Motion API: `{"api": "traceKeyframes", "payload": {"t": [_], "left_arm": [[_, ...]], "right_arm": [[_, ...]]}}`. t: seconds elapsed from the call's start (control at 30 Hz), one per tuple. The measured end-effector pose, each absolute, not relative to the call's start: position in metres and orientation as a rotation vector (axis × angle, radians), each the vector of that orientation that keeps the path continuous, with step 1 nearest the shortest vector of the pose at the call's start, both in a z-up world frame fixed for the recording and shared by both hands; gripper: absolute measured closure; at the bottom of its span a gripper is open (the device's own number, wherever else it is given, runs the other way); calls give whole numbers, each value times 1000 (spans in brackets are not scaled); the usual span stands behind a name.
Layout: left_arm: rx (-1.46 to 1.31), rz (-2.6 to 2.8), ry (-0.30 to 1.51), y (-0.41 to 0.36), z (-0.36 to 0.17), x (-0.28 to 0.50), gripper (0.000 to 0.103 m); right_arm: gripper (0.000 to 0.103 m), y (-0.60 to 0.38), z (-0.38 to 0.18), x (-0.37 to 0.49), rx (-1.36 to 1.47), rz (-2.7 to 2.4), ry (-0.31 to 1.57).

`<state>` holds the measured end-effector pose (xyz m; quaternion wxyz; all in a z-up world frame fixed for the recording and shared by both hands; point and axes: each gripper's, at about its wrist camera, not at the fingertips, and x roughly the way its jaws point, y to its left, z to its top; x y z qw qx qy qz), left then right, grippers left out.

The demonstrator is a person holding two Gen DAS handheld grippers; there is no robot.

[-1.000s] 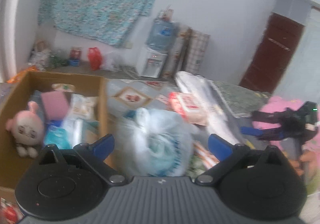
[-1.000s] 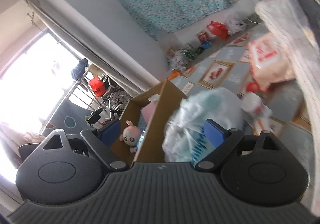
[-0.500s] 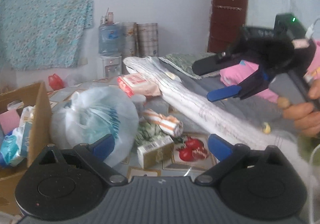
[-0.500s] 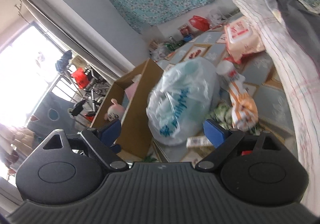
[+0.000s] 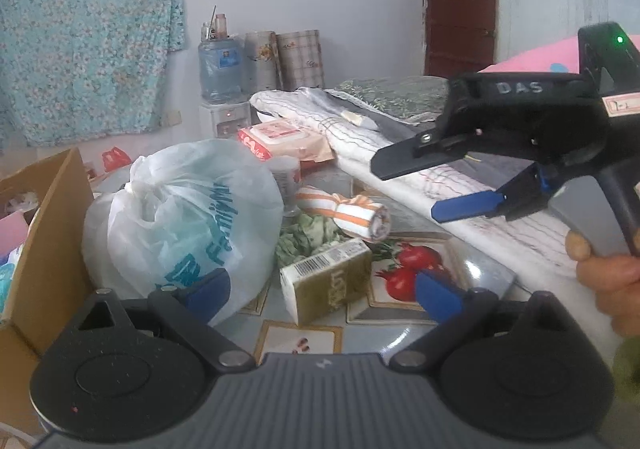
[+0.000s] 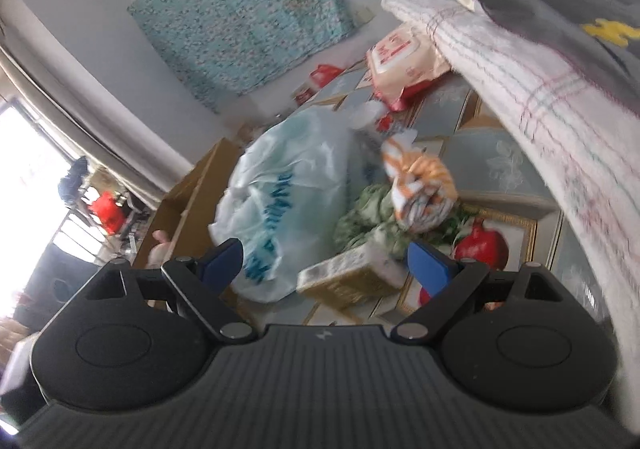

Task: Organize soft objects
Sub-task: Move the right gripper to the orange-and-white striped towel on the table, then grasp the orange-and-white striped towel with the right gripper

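Note:
Soft things lie heaped on the tiled floor: a knotted white plastic bag [image 5: 180, 217] [image 6: 288, 201], an orange-and-white striped rolled cloth [image 5: 352, 211] [image 6: 420, 189] and a crumpled green cloth [image 5: 308, 235] [image 6: 368, 213]. An olive carton [image 5: 324, 277] [image 6: 348, 277] lies in front of them. My left gripper [image 5: 322, 293] is open, low over the carton, holding nothing. My right gripper [image 6: 326, 263] is open too, tilted, also above the carton. In the left wrist view the right gripper [image 5: 424, 185] hangs at the right, above the striped roll, with a hand on its grip.
A cardboard box [image 5: 44, 249] [image 6: 188, 201] stands left of the bag, with a plush toy [image 6: 160, 249] inside. A pink wet-wipes pack [image 5: 280, 139] [image 6: 400, 57] lies behind the heap. A mattress edge with a white striped quilt [image 5: 400, 169] [image 6: 520, 89] runs along the right.
Both grippers have come down toward the heap on the floor. The left view swung from the cardboard box rightward to the carton. The right gripper now looms nearer in the left view.

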<state>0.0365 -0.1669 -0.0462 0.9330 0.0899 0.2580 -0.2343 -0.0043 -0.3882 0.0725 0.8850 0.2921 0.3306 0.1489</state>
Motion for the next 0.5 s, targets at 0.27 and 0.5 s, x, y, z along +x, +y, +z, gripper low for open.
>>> {"api": "traceKeyframes", "payload": {"t": [0.27,0.5], "left_arm": [[158,-521,535,-178,-55,59,27],[132,-523,589,-177,-66,81,40]], "right_arm": [[20,-375,68,56,382,225,628],[34,-367,44,110,285,188,690]]}}
